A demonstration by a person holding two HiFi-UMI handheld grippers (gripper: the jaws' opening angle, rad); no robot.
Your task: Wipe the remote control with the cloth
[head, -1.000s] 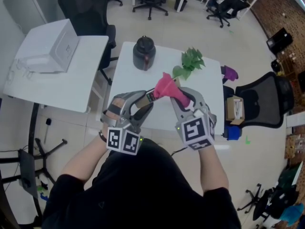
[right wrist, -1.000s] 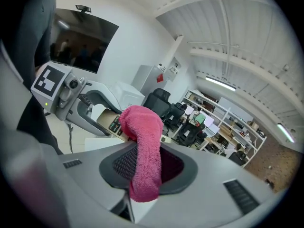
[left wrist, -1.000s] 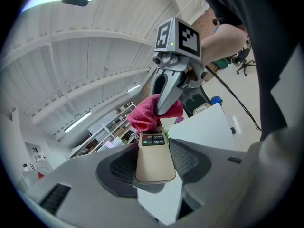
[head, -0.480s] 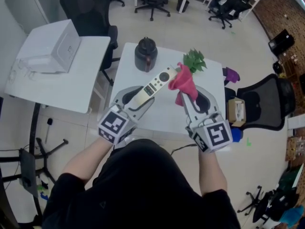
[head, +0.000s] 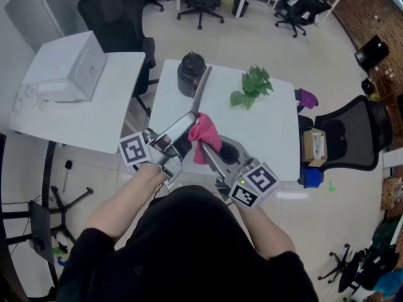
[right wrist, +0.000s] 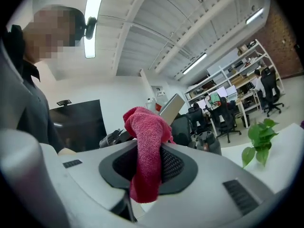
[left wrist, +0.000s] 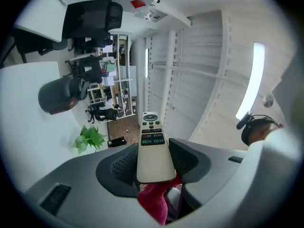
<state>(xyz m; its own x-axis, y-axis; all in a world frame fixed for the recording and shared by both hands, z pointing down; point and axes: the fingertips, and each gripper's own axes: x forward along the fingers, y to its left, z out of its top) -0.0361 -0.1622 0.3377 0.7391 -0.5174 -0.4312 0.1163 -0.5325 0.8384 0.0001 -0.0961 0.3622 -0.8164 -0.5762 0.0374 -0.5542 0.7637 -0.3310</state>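
Both grippers have drawn in toward the person since half a second ago, and the left one has rolled. The remote control [head: 201, 90], then face-up and angled toward the plant sprig [head: 252, 85], now shows edge-on in the head view, its far end over the dark kettle [head: 187, 74] on the white table [head: 271, 137]. Left gripper [left wrist: 154, 159]: fingers [left wrist: 118, 163] pinch the remote's near end by its long sides, and most of its length runs out past the fingertips. Button face toward that gripper's camera: round pad at the far tip, small dark keys, then a red key with green and blue ones. Key labels too small to read; no brand legible. Right gripper [right wrist: 148, 164]: fingers clamped on the red cloth [right wrist: 145, 137], which bunches above the fingertips and hangs below them. Cloth sits just right of the left fingers, showing beneath the remote's near end. Marker cube [head: 134, 148] bears black-and-white squares, no text.
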